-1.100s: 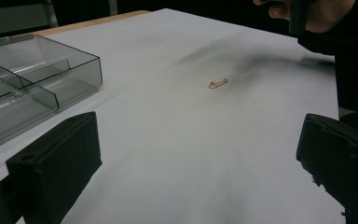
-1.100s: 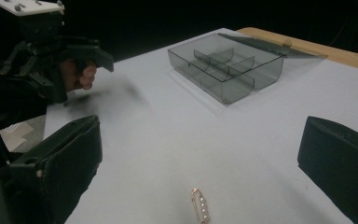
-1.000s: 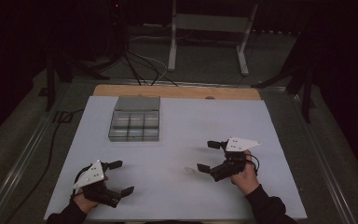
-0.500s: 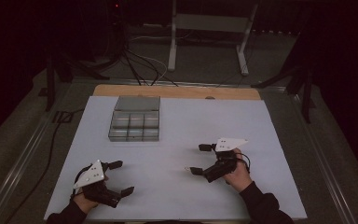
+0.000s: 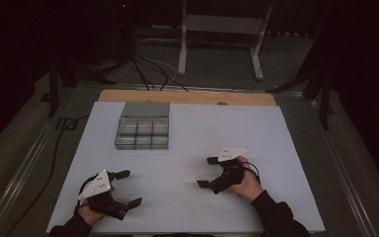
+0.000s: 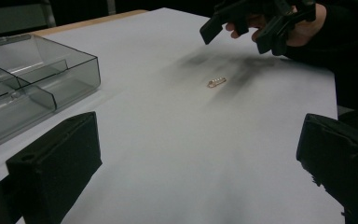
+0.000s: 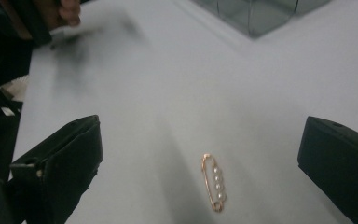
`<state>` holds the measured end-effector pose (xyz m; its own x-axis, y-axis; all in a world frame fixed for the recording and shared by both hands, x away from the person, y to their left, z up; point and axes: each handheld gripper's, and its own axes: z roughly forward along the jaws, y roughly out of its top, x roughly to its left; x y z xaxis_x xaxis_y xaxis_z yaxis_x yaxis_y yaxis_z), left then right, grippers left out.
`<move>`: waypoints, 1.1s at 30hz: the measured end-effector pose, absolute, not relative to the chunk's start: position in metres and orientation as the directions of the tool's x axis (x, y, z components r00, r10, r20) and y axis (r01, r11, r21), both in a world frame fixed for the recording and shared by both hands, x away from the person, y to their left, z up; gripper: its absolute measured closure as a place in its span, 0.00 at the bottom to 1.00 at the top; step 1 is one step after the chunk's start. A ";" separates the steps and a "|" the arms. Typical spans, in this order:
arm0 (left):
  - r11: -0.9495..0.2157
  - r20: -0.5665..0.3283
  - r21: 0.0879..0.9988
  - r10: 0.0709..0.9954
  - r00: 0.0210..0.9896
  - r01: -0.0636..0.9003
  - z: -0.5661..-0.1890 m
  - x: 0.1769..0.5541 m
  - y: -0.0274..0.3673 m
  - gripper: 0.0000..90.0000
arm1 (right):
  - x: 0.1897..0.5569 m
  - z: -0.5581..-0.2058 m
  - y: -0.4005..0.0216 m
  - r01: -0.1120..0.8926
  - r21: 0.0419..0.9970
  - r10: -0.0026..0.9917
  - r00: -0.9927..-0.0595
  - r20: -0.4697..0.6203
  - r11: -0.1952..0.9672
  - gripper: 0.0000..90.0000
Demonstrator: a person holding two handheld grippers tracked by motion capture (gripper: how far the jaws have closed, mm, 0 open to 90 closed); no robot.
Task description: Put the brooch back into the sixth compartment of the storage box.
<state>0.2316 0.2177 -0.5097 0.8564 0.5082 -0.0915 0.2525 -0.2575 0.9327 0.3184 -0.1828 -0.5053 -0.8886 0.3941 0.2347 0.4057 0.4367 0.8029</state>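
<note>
A small gold safety pin with a row of pearls lies flat on the white sheet. In the right gripper view it rests between and just ahead of my right gripper, whose jaws are spread wide with nothing in them. The left gripper view shows the pin farther off, under the right gripper, which hovers over it. In the high view my right gripper is right of centre. My left gripper stands open near the front left edge, and its jaws hold nothing.
A clear grey compartment box sits at the back left of the white sheet, its lid laid open behind it. Its wall is close to the left gripper's left side. Stands and cables lie on the floor beyond the table's wooden far edge.
My right gripper has moved left, toward the middle of the sheet, and now hovers over the pin. The left gripper has stayed put.
</note>
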 end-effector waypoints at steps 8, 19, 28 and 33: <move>-0.255 -0.093 0.933 0.509 0.856 0.253 -0.510 0.232 0.218 0.01 | 0.319 -0.509 -0.180 0.414 0.776 0.425 -0.881 0.209 0.476 0.16; -0.257 -0.092 0.933 0.507 0.857 0.252 -0.510 0.232 0.218 0.01 | 0.322 -0.512 -0.179 0.434 0.750 0.461 -0.866 0.196 0.498 0.40; -0.259 -0.093 0.932 0.508 0.857 0.254 -0.510 0.232 0.218 0.01 | 0.323 -0.514 -0.177 0.445 0.724 0.468 -0.863 0.190 0.527 0.56; -0.260 -0.092 0.932 0.507 0.857 0.254 -0.510 0.232 0.218 0.01 | 0.323 -0.516 -0.175 0.454 0.710 0.476 -0.859 0.188 0.539 0.62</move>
